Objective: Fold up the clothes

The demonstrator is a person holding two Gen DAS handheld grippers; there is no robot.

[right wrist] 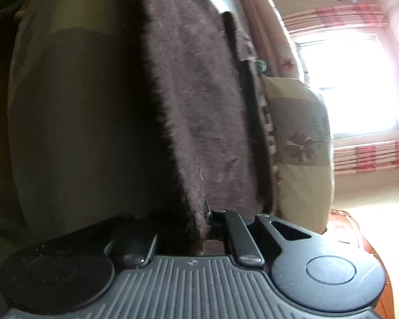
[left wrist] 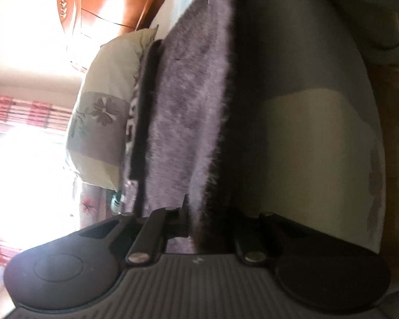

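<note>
A fuzzy dark purple garment (left wrist: 188, 111) hangs stretched between both grippers, with a black trim band (left wrist: 146, 106) along one side. In the left wrist view my left gripper (left wrist: 196, 226) is shut on the garment's edge, and the cloth runs away from the jaws. In the right wrist view the same purple garment (right wrist: 199, 111) with its black band (right wrist: 252, 122) runs from my right gripper (right wrist: 207, 226), which is shut on the cloth's near edge. Both views are rolled sideways. The fingertips are buried in the fuzzy cloth.
A bed with a grey and cream sheet (left wrist: 306, 146) lies under the garment. A flowered pillow (left wrist: 103, 122) sits beyond it, also in the right wrist view (right wrist: 300, 148). A wooden headboard (left wrist: 106, 5), pink striped curtains (right wrist: 359, 16) and a bright window (right wrist: 359, 79) lie behind.
</note>
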